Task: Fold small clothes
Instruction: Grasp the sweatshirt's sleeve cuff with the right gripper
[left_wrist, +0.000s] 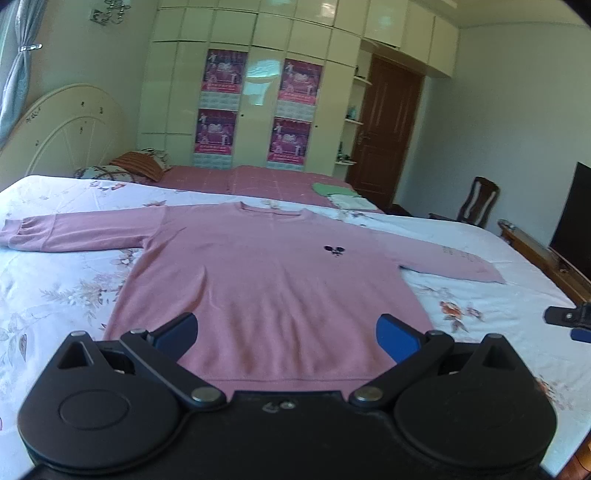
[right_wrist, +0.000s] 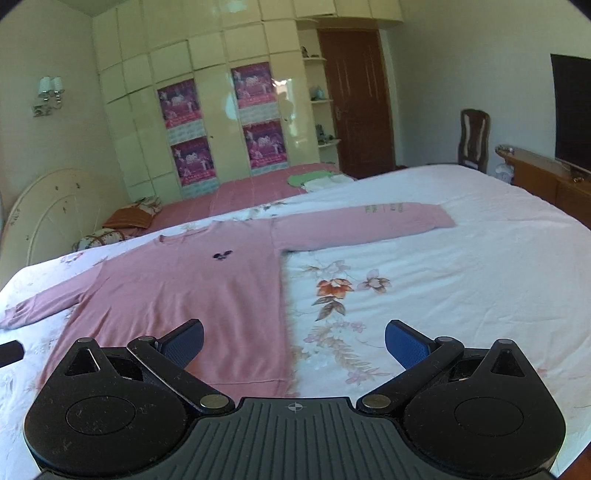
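Pink sweatshirt (left_wrist: 258, 280) lay flat, front up, on the floral bedsheet (left_wrist: 55, 288), both sleeves spread out sideways and neckline pointing away from the grippers. A small dark emblem (left_wrist: 334, 250) sat on its chest. Its hem was the edge nearest both cameras. The sleeve seen on the right carried small faint printed marks near the cuff (right_wrist: 384, 209); they were too small to read.

Left gripper (left_wrist: 286, 334) hovered just short of the sweatshirt's hem, above the lower body panel. Jaws stood wide apart, blue pads (left_wrist: 397, 338) empty, cloth visible between them. Contact with the fabric could not be told.

Right gripper (right_wrist: 293, 343) was at the sweatshirt's right hem corner, one finger over pink cloth, the other over bare sheet. Jaws wide apart, holding nothing. In the left wrist view a part of the right gripper showed off the sweatshirt's right side, well clear of the sleeve.

Beyond the sweatshirt's neckline: a pink checked cover (left_wrist: 251, 179), and on it a green garment (left_wrist: 330, 189) next to a white folded item (left_wrist: 349, 202). Farther behind that, a cream wardrobe (left_wrist: 258, 92) with four posters (left_wrist: 224, 72). Left of the sweatshirt, past the sleeve: pillows (left_wrist: 129, 168) and a cream headboard (left_wrist: 62, 129). To its right: a brown door (left_wrist: 388, 129), a chair (left_wrist: 476, 201) and a dark screen (left_wrist: 574, 221) on a wooden cabinet (right_wrist: 546, 173).
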